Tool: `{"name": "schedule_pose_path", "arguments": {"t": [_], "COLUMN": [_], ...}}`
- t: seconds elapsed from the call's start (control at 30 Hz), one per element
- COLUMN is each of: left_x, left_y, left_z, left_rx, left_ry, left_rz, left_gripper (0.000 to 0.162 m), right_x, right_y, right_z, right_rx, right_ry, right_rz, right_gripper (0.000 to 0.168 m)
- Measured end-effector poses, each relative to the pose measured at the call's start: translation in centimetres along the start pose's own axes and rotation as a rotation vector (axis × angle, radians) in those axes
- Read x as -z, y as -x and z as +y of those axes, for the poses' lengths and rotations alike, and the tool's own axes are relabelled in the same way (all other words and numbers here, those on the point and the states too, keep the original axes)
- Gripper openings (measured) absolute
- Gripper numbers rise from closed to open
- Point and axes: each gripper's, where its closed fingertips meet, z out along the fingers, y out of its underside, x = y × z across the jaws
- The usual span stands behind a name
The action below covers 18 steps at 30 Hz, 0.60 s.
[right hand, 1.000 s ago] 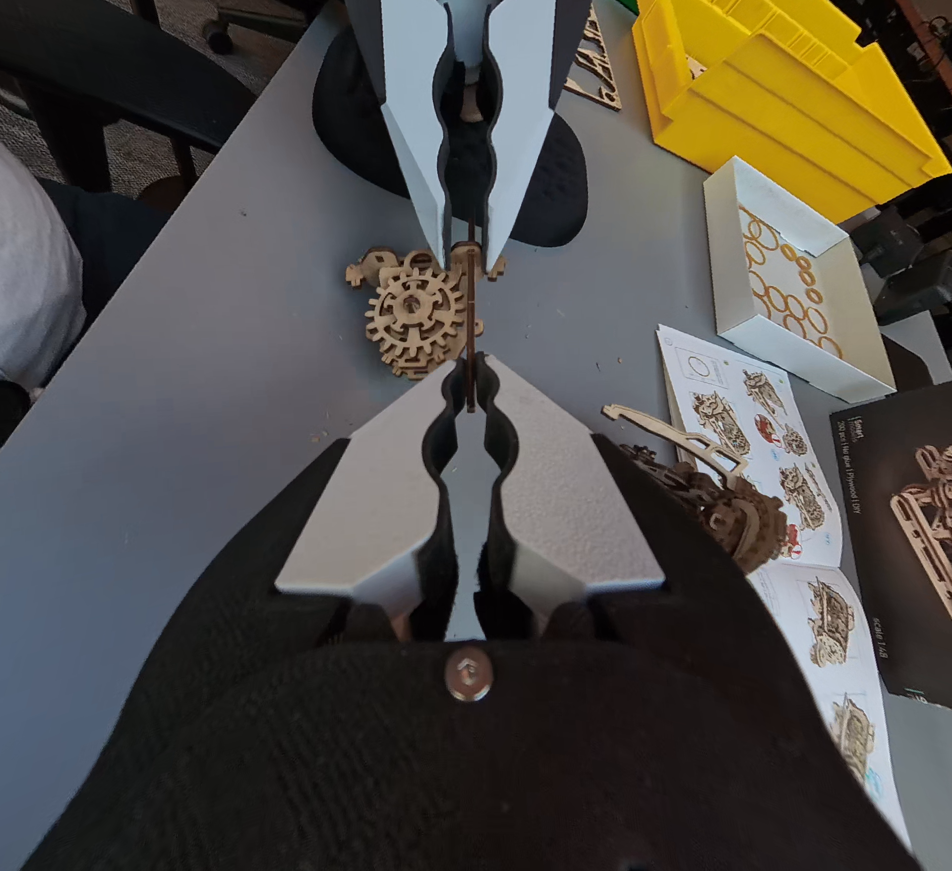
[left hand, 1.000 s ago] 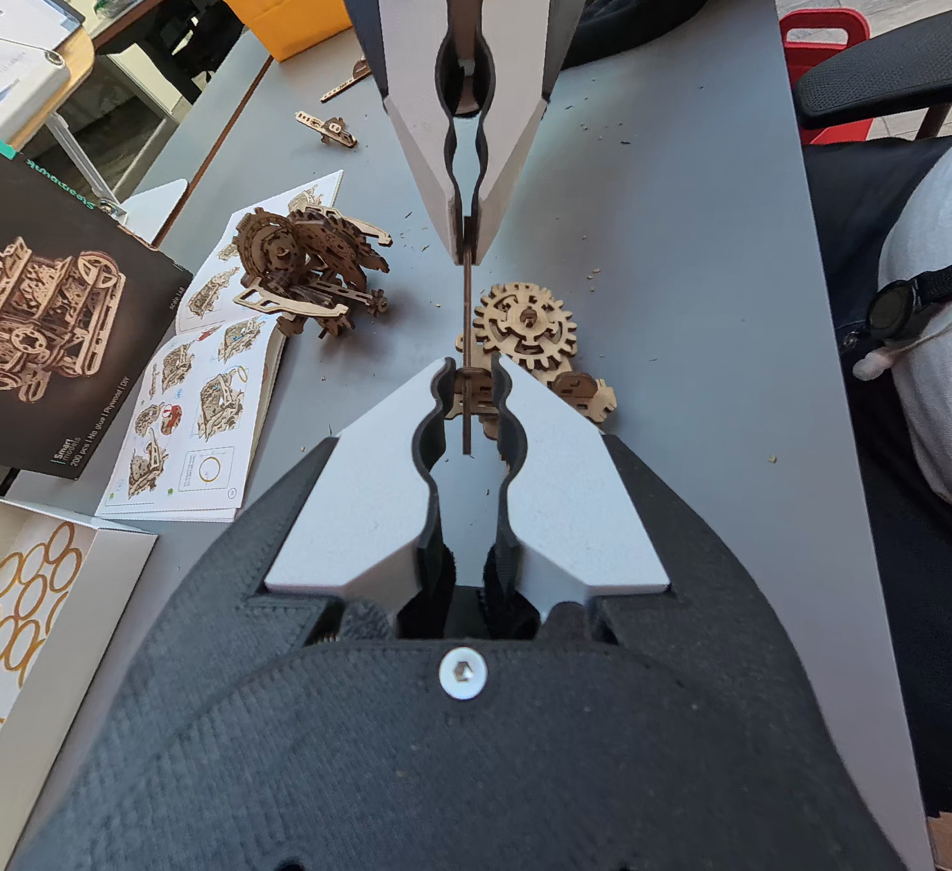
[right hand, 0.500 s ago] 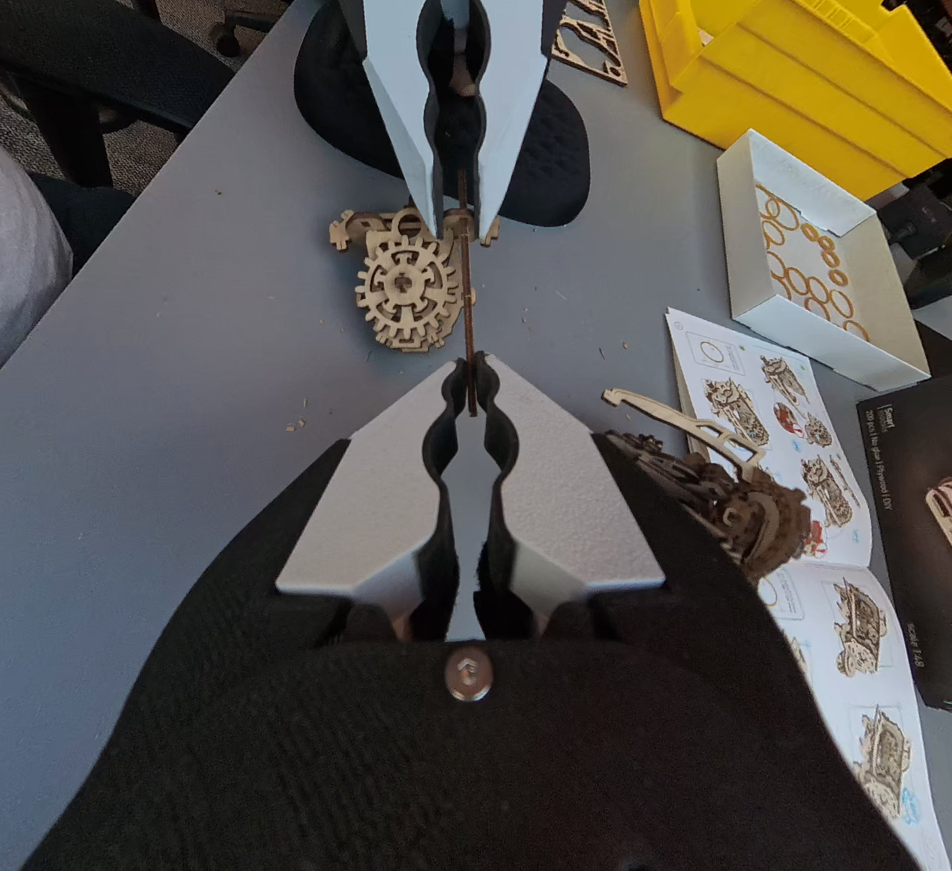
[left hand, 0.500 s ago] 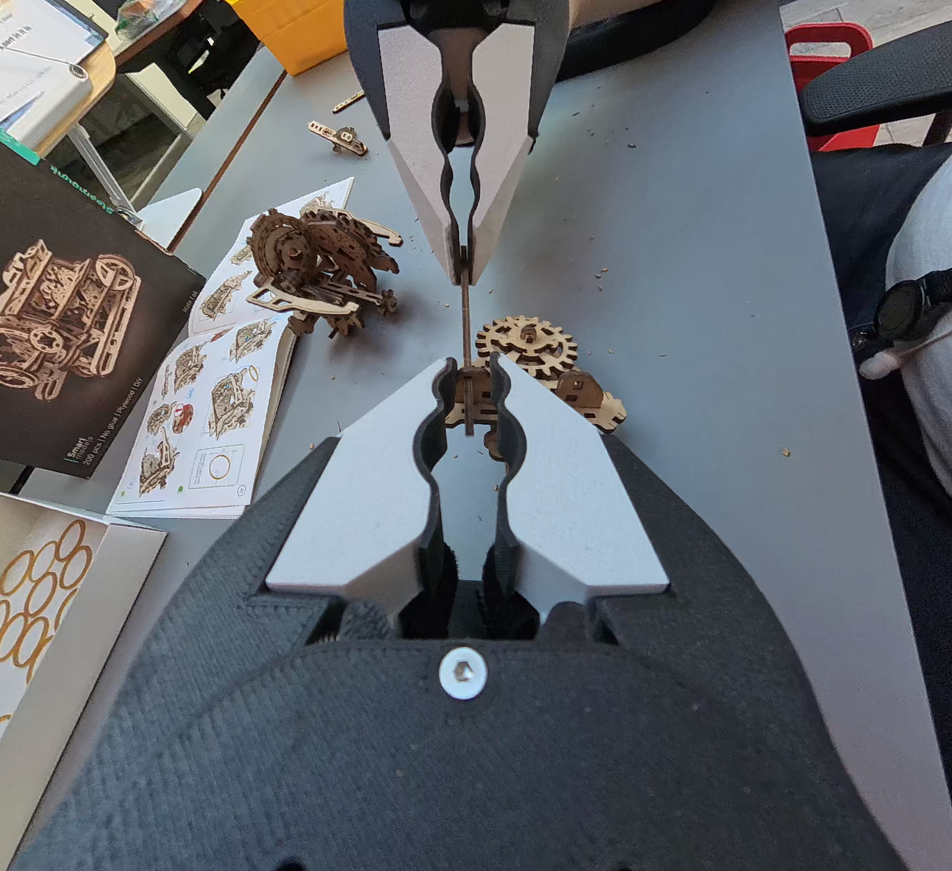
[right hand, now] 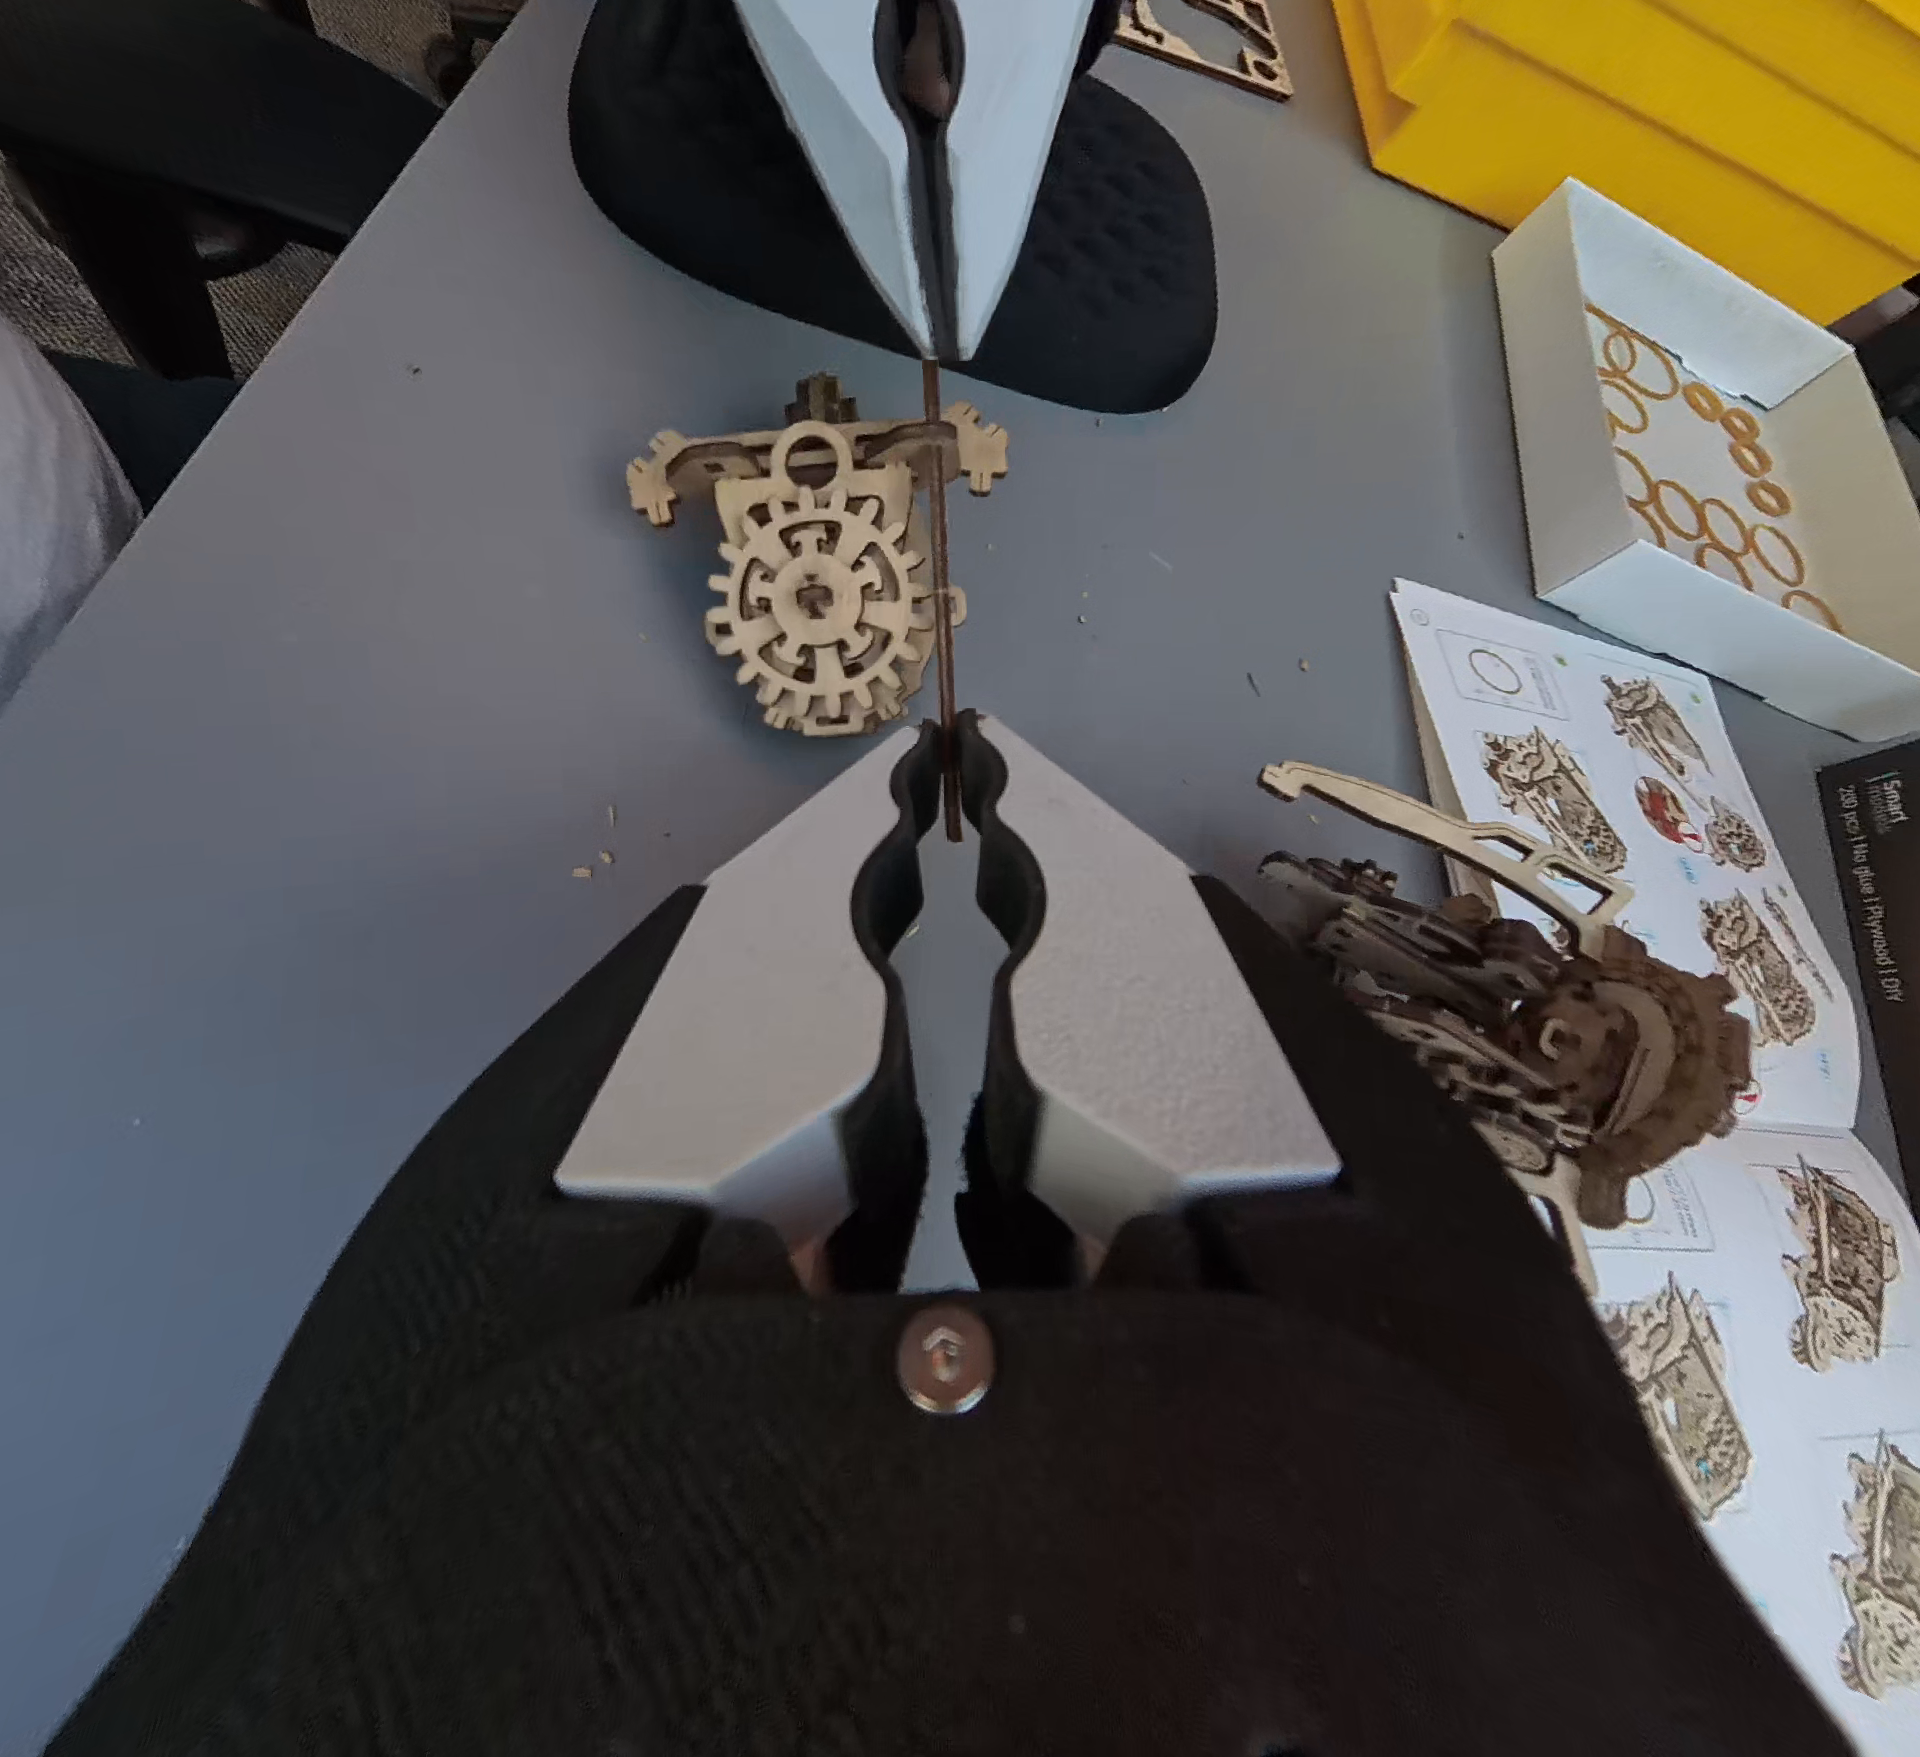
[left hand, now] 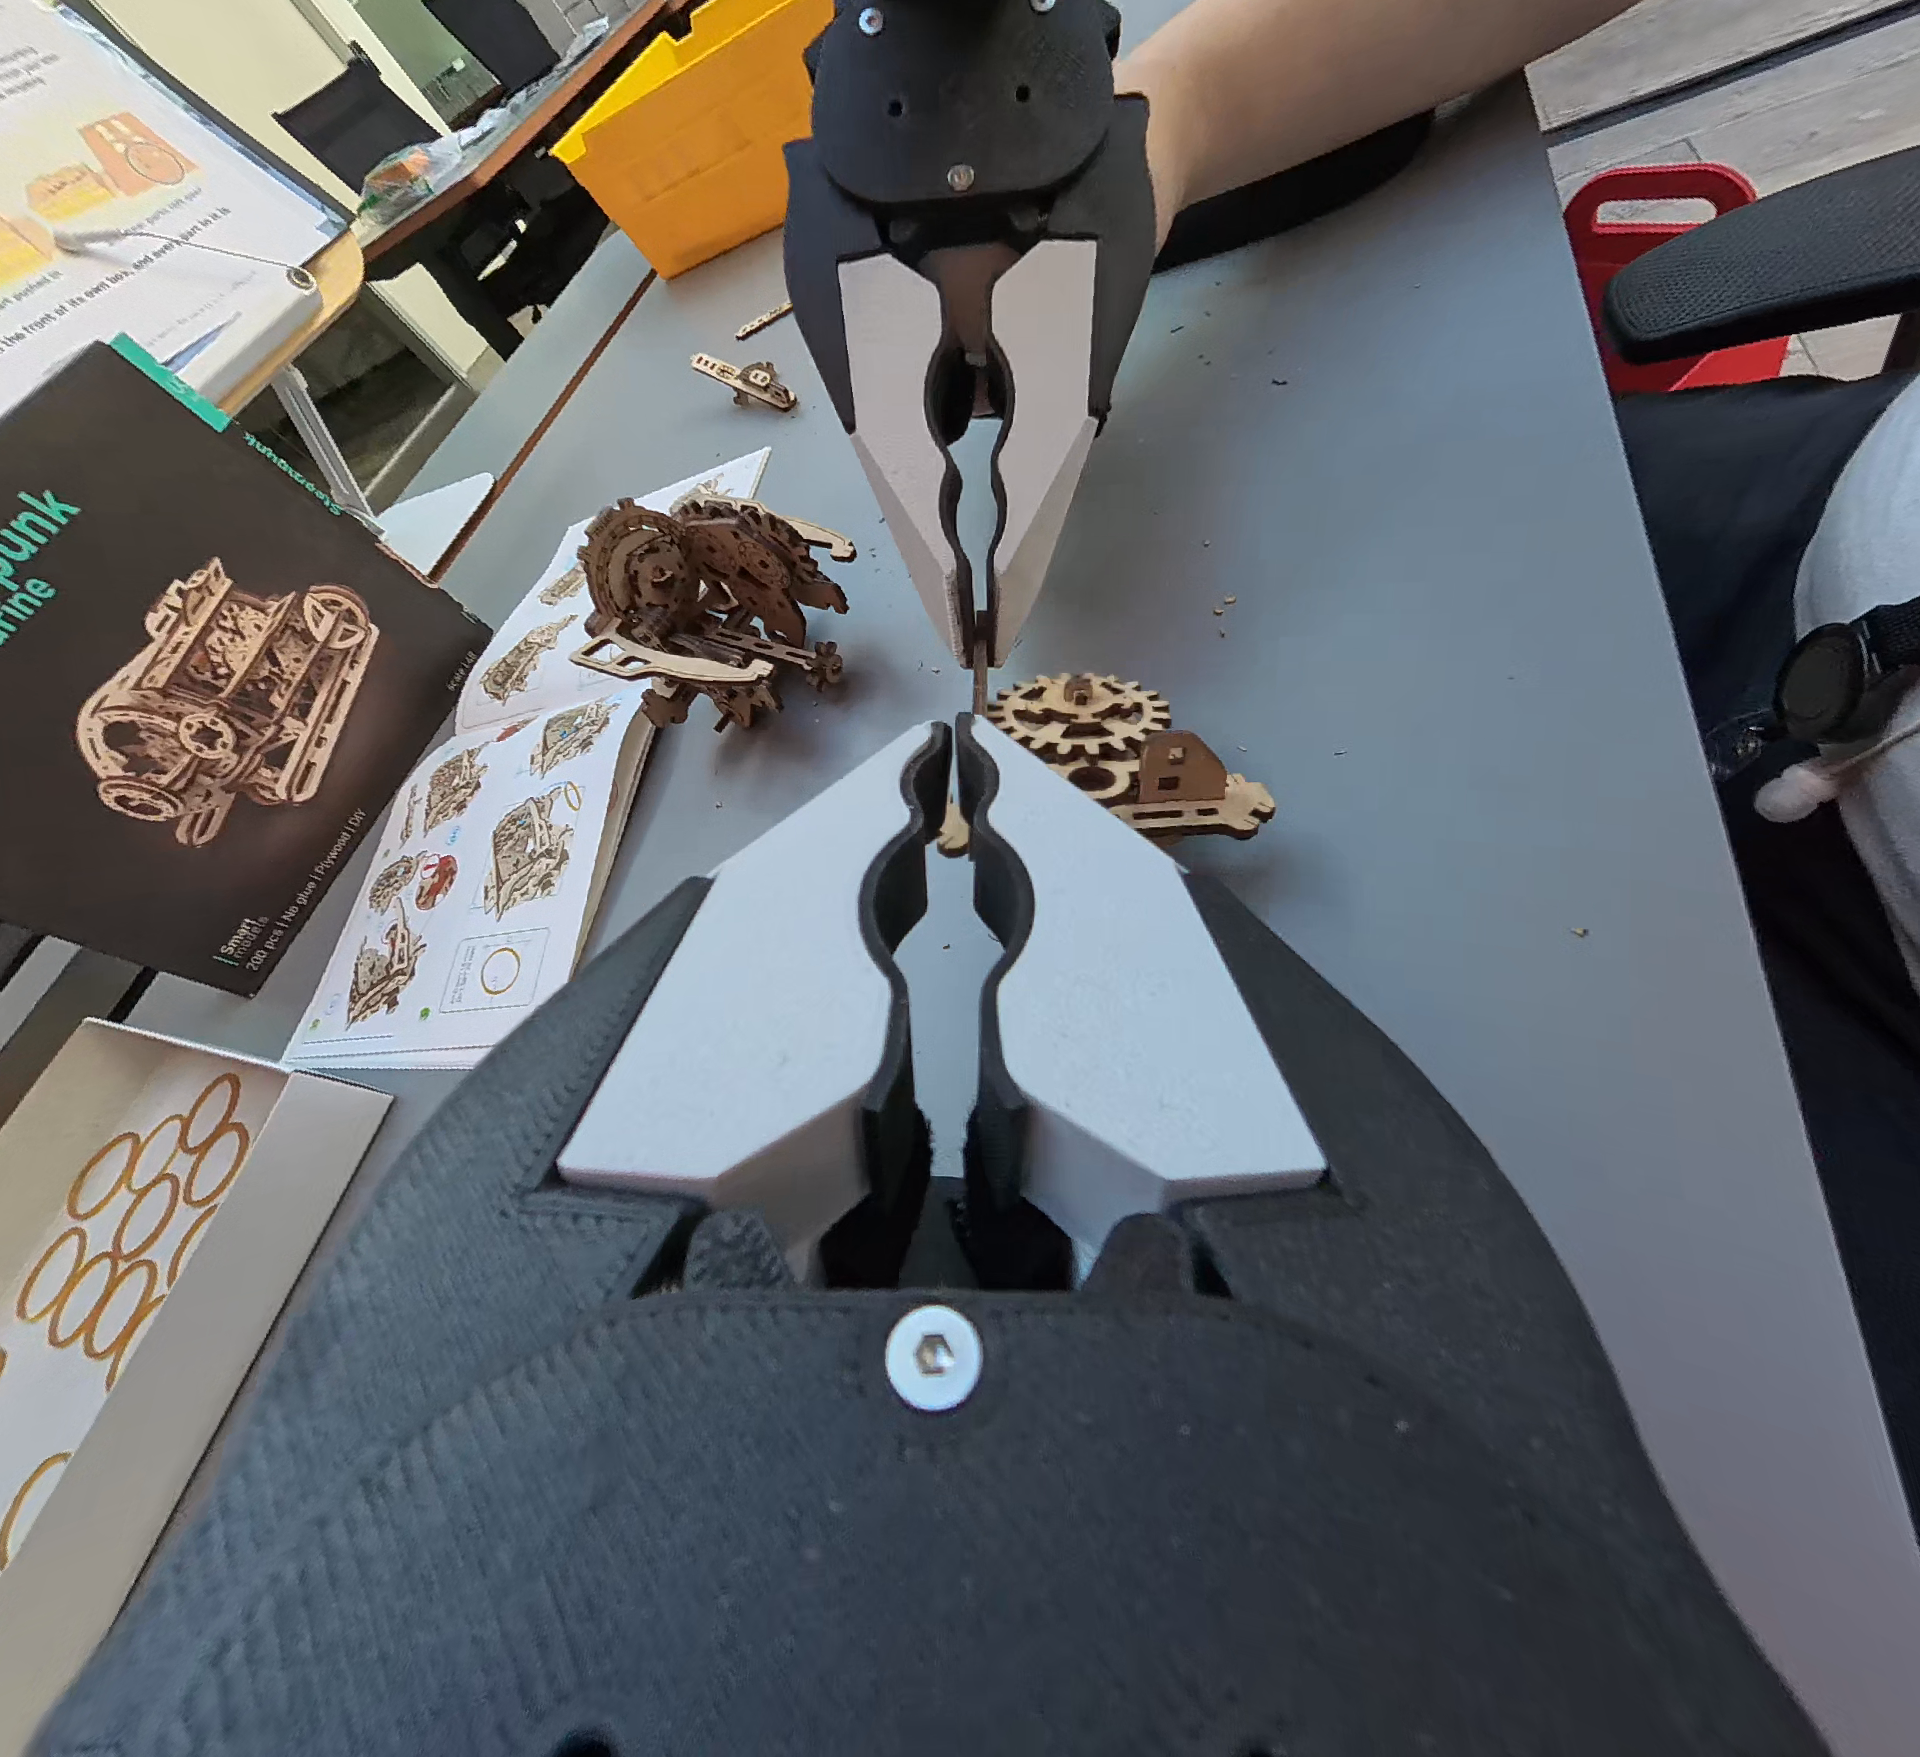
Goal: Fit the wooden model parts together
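Above a grey table point(right hand: 260, 876), the right gripper point(right hand: 948, 739) pinches one end of a thin wooden strip point(right hand: 943, 585) seen edge-on. The left gripper point(left hand: 956, 725), fingers nearly together, meets the strip's far end; whether it grips is unclear. A pale gear assembly point(right hand: 821, 585) lies flat beneath, mid-table.

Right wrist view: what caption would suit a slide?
Two grippers pinch a thin wooden strip between them above a gear assembly.
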Motion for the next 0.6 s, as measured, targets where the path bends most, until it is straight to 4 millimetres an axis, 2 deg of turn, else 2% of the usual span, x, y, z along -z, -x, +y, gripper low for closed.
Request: {"name": "schedule_pose_path", "arguments": {"t": [0.13,0.3,0.33,0.53,0.6], "left_x": [-0.2,-0.8,-0.9,-1.0,-0.9], "left_y": [-0.5,-0.7,-0.8,-0.7,-0.6], "left_z": [0.2,1.9,2.0,2.0,2.0], "left_rx": [0.053,0.05,0.049,0.031,0.026], "left_ry": [0.054,0.163,0.172,0.164,0.164], "left_rz": [0.051,0.058,0.064,0.049,0.05], "left_gripper": [0.025,0.021,0.015,0.015,0.014], "right_x": [-0.6,-0.3,-0.4,0.4,0.0], "right_y": [0.1,0.1,0.0,0.1,-0.1], "right_z": [-0.1,-0.7,-0.8,-0.9,-1.0], "right_rx": [0.03,0.045,0.052,0.016,0.046], "right_ry": [0.023,0.012,0.019,-0.023,0.015], "right_rz": [0.013,0.027,0.033,0.017,0.034], "right_gripper": [0.003,0.003,0.003,0.003,0.002]}}
